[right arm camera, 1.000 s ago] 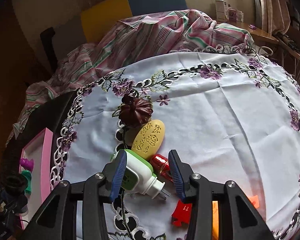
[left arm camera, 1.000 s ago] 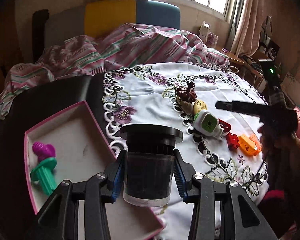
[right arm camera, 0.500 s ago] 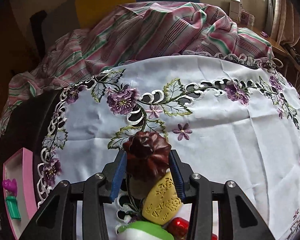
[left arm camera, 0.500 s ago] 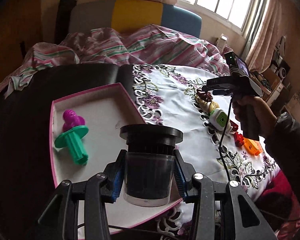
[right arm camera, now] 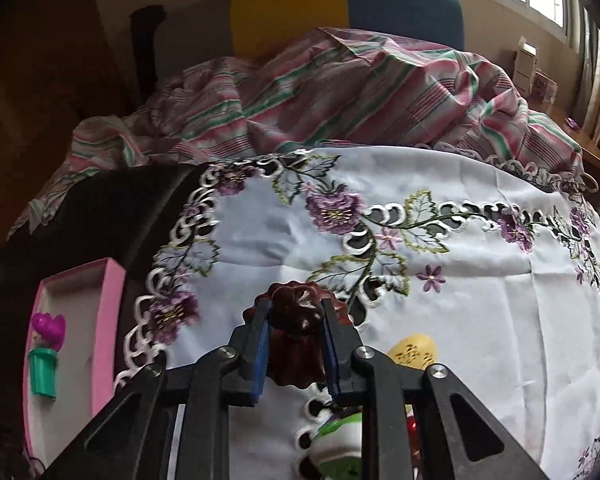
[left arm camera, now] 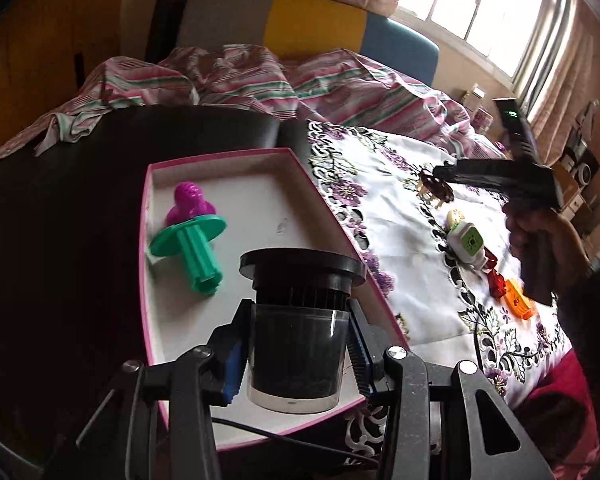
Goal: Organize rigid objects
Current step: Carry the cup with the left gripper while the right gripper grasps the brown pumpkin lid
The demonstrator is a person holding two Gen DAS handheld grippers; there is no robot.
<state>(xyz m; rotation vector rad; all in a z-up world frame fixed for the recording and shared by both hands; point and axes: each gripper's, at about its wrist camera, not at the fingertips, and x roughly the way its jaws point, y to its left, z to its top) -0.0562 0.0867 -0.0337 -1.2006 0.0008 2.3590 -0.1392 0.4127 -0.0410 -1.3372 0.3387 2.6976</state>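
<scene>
My left gripper (left arm camera: 298, 354) is shut on a black-lidded clear jar (left arm camera: 298, 320) and holds it over the near end of the pink-rimmed tray (left arm camera: 220, 156). A green and purple toy (left arm camera: 190, 236) lies in the tray; the toy (right arm camera: 46, 348) and tray (right arm camera: 108, 312) also show at the left of the right wrist view. My right gripper (right arm camera: 294, 344) is shut on a dark brown fluted piece (right arm camera: 296, 328) over the embroidered cloth. It shows in the left wrist view (left arm camera: 436, 184) too.
On the white floral tablecloth (right arm camera: 460, 288) lie a yellow oval piece (right arm camera: 414, 354), a white and green plug-in device (left arm camera: 466, 244), a red piece (left arm camera: 496, 282) and an orange piece (left arm camera: 518, 302). A striped blanket (right arm camera: 340, 100) lies behind the table.
My right gripper has closed on the brown fluted piece. My left gripper has carried the jar further left, over the tray.
</scene>
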